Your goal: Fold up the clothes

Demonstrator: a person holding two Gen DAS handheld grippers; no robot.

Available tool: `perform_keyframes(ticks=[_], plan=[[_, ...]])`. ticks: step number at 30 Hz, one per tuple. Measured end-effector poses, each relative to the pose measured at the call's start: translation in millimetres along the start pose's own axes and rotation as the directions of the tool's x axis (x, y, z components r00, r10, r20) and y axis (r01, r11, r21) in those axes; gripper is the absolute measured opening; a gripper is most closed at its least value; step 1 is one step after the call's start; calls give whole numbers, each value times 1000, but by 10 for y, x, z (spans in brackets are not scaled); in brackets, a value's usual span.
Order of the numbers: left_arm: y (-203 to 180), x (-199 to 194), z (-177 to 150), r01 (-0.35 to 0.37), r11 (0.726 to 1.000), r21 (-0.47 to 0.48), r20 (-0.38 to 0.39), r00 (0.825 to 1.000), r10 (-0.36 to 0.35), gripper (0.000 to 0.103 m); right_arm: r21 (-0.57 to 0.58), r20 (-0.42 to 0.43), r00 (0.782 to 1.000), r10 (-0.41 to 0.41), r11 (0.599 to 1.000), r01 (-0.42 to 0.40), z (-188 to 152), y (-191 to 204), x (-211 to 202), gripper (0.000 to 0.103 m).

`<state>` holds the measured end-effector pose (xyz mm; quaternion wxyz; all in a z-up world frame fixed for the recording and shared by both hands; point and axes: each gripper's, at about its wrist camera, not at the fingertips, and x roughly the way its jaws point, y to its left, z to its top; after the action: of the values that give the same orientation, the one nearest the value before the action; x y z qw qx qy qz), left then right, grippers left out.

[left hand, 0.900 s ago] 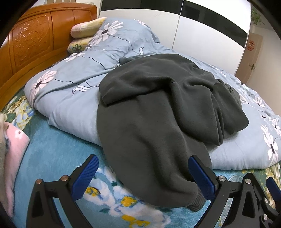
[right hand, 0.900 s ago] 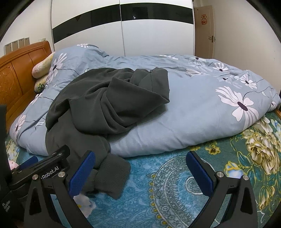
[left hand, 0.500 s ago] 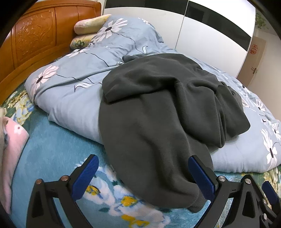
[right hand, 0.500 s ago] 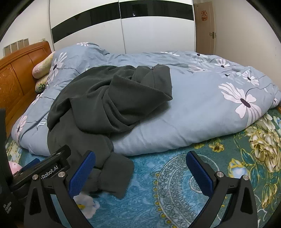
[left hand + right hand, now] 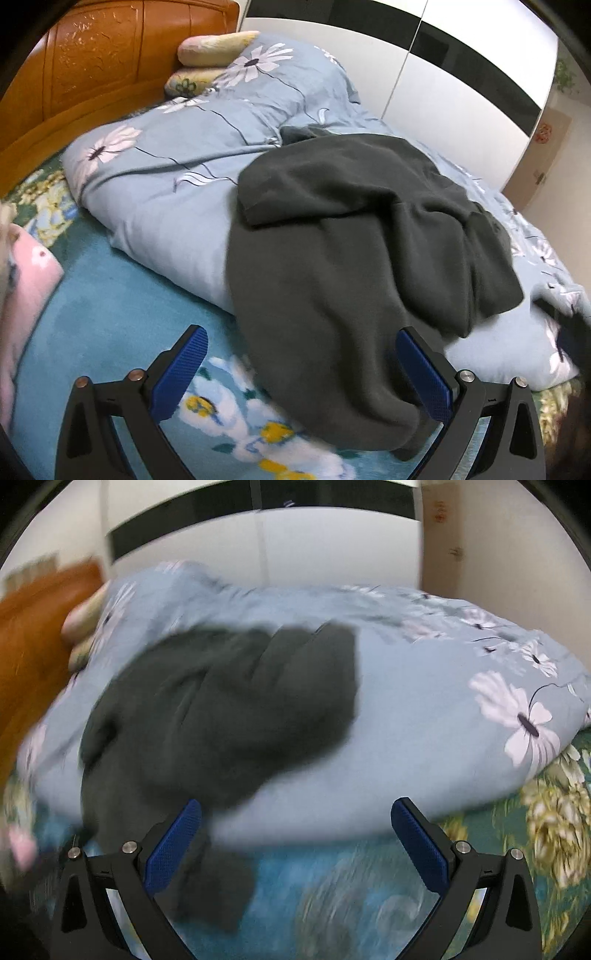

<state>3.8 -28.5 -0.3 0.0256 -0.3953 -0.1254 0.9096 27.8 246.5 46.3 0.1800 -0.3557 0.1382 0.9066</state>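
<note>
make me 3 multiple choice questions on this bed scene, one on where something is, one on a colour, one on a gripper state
1. Where does the dark garment lie?
A. draped over the quilt, its lower end on the bedsheet
B. hung on the headboard
C. inside the wardrobe

2. What colour are the gripper pads?
A. red
B. blue
C. white

3. How is the left gripper?
A. shut on the garment
B. shut on nothing
C. open

Answers: 1 A, the grey cloth spills off the floral quilt onto the teal sheet. 2 B, both views show blue ribbed pads. 3 C, its fingers stand wide apart.
</note>
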Motion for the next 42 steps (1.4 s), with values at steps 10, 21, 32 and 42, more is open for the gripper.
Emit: perform_keyframes(ticks=[10, 21, 32, 42], plan=[[-77, 45, -30, 7, 1000, 21, -36, 999, -6, 103, 409, -180, 971, 159, 910, -74, 710, -548, 1115, 66], [-95, -161, 45, 30, 999, 28, 4, 1000, -30, 103, 491, -36, 942, 333, 827, -273, 647, -487, 258, 7], [-31, -906, -21, 204, 979, 24, 5, 979, -204, 103, 565, 52, 980, 191, 804, -187, -337, -1325, -1827, 6], [-15, -1621, -543, 335, 927, 168, -131, 940, -316, 103, 563, -149, 976, 159, 825, -48, -1838, -1300, -2655, 6]])
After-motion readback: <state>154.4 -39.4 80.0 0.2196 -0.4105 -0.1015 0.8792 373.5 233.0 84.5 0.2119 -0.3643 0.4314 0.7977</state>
